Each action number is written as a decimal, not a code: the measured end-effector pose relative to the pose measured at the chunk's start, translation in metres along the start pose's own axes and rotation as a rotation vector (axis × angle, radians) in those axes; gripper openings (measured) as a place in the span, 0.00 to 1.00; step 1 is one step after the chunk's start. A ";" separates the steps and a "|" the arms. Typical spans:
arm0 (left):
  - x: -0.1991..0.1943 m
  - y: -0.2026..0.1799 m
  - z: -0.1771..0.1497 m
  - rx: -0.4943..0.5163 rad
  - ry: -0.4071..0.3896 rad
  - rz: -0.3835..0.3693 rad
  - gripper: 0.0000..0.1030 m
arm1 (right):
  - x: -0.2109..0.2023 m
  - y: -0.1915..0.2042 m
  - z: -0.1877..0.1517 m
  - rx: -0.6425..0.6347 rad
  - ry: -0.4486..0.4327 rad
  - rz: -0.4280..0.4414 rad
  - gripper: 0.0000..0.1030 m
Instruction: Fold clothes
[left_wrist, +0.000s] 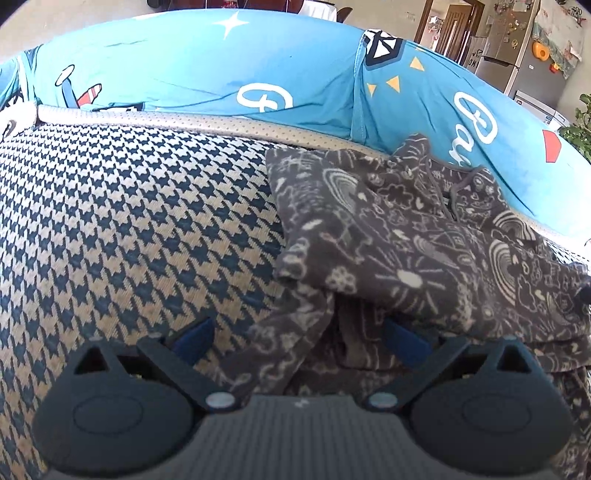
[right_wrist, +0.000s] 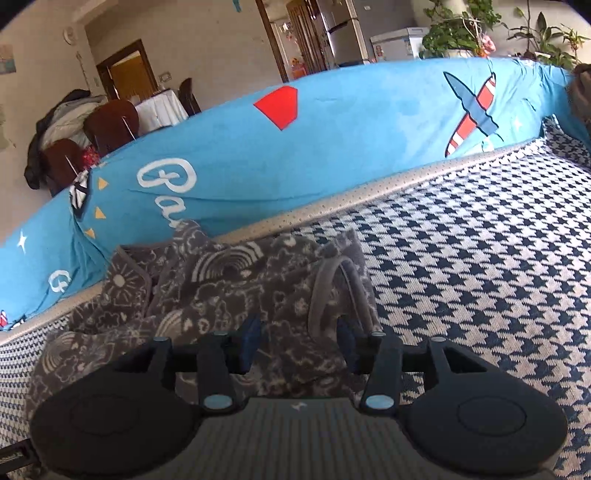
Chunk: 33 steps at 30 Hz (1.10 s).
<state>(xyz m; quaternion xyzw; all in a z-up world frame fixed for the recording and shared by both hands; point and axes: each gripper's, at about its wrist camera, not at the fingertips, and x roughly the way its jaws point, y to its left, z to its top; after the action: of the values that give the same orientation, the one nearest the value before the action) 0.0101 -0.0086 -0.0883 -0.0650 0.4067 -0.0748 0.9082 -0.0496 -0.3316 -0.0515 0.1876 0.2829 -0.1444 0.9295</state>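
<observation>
Two grippers worked over one dark grey fleece garment printed with pale doodles (left_wrist: 406, 236), which lay bunched on a navy-and-cream houndstooth sofa cover (left_wrist: 129, 206), just beside the blue cartoon-print backrest cover (left_wrist: 207, 62). The left gripper (left_wrist: 295, 338) stood spread wide over a fleece fold. The right gripper (right_wrist: 297, 343) straddled fleece (right_wrist: 229, 291), jaws partly apart, not pinching it.

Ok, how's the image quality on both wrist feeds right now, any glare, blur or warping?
Left wrist: strong fisheye bowing of the blue sofa cover; the grey patterned garment is evenly lit, soft near the left tool. Right wrist: same bowing, bright daylight on the houndstooth cover, fabric by the right tool slightly blurred.
</observation>
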 end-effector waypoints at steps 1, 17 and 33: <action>-0.003 -0.001 0.000 0.002 -0.016 -0.001 0.98 | -0.003 0.000 0.002 -0.009 -0.011 0.028 0.51; -0.012 0.004 0.015 -0.025 -0.108 0.004 1.00 | 0.025 0.009 -0.012 0.022 0.128 0.185 0.53; 0.006 0.024 0.007 -0.092 -0.020 0.105 1.00 | 0.013 -0.014 -0.009 0.125 0.125 0.168 0.50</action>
<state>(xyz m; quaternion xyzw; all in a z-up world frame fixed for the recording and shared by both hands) 0.0213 0.0143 -0.0927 -0.0859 0.4033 -0.0078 0.9110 -0.0488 -0.3427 -0.0698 0.2766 0.3138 -0.0714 0.9055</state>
